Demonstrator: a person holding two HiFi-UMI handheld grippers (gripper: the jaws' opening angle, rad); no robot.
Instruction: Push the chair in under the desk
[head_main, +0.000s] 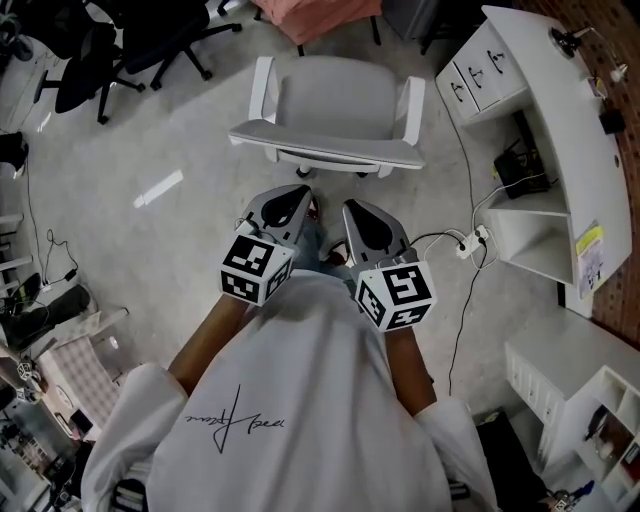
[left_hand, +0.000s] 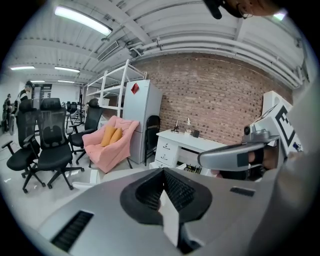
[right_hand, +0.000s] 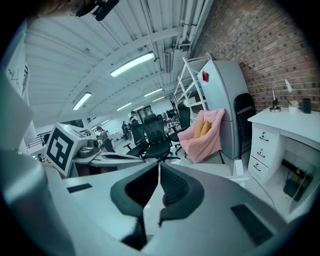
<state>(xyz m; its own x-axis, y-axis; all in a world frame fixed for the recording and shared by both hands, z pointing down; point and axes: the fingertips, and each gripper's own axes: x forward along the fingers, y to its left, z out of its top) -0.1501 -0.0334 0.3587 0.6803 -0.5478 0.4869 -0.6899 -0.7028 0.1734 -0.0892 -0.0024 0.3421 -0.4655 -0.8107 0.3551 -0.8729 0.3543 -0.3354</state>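
Observation:
The white and grey chair (head_main: 330, 115) stands on the floor just ahead of me, its backrest toward me and apart from both grippers. To its right is the white desk (head_main: 575, 120), with the chair outside it. My left gripper (head_main: 295, 192) and right gripper (head_main: 353, 208) are side by side short of the backrest, both shut and holding nothing. In the left gripper view the shut jaws point over a chair armrest (left_hand: 93, 178) toward the desk (left_hand: 185, 142). In the right gripper view the desk (right_hand: 285, 130) sits at the right, with an armrest (right_hand: 234, 168) below it.
A power strip with cables (head_main: 468, 243) lies on the floor between me and the desk. Black office chairs (head_main: 90, 50) stand at the far left, and a pink armchair (left_hand: 107, 145) and grey fridge (left_hand: 140, 115) beyond. White shelving (head_main: 585, 400) is at my right.

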